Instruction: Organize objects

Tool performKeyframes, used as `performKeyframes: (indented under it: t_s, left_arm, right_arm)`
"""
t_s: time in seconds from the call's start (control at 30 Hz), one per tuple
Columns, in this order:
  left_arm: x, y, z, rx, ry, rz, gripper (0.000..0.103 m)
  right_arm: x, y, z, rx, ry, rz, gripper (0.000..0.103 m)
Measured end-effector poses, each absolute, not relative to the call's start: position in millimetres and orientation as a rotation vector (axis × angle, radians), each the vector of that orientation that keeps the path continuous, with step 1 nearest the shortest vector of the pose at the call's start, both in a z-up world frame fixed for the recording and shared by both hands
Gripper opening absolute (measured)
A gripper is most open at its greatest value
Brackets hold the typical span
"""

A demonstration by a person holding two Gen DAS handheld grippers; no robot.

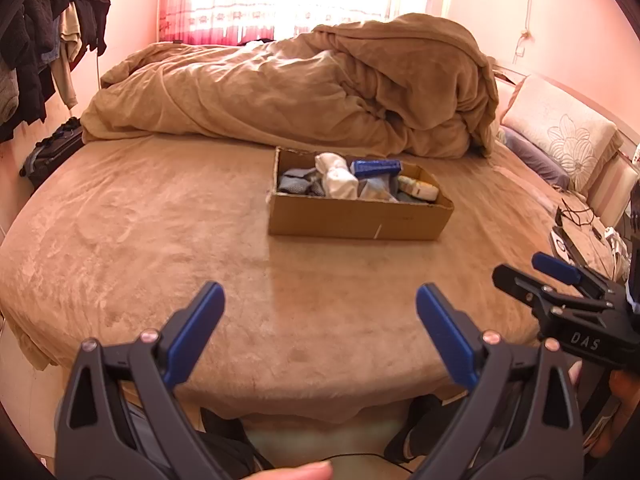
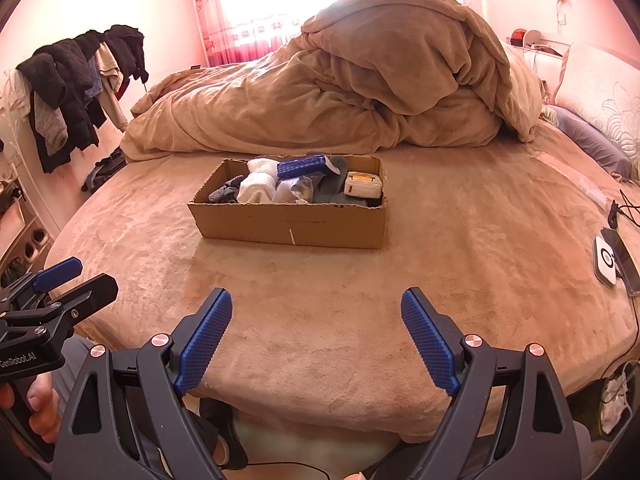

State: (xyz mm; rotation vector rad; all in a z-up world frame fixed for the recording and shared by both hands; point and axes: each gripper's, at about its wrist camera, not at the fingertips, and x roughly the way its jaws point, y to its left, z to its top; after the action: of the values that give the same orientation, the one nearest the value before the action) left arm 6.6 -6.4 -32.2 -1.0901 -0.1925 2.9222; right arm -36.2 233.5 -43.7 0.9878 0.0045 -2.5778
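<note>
We hold our left gripper (image 1: 320,300) at six o'clock, jaws spread wide and empty. The cardboard box (image 1: 356,222) of socks and small items sits on the bed (image 1: 160,240) at twelve o'clock, apart from both grippers. Our right gripper (image 2: 316,304) gapes wide too, holding nothing.

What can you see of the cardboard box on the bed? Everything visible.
The cardboard box is a shallow, open-topped brown carton with rough-cut top edges and a small pale mark on its near wall. It sits flat on the tan bed cover, just in front of the heaped duvet. It is filled with rolled white cloth, a blue ridged item, grey fabric and a cream packet. Neither gripper touches it.
</note>
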Motion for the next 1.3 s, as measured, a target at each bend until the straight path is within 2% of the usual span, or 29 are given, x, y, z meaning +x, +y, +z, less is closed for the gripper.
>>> performKeyframes:
  t_s: [1.3]
  left_arm:
    - [5.9,-8.2,-34.4,-1.084,-0.202,2.925,0.098]
  right_arm:
    - [-41.2,228.1,-46.3,1.0,0.007,-2.57,0.089]
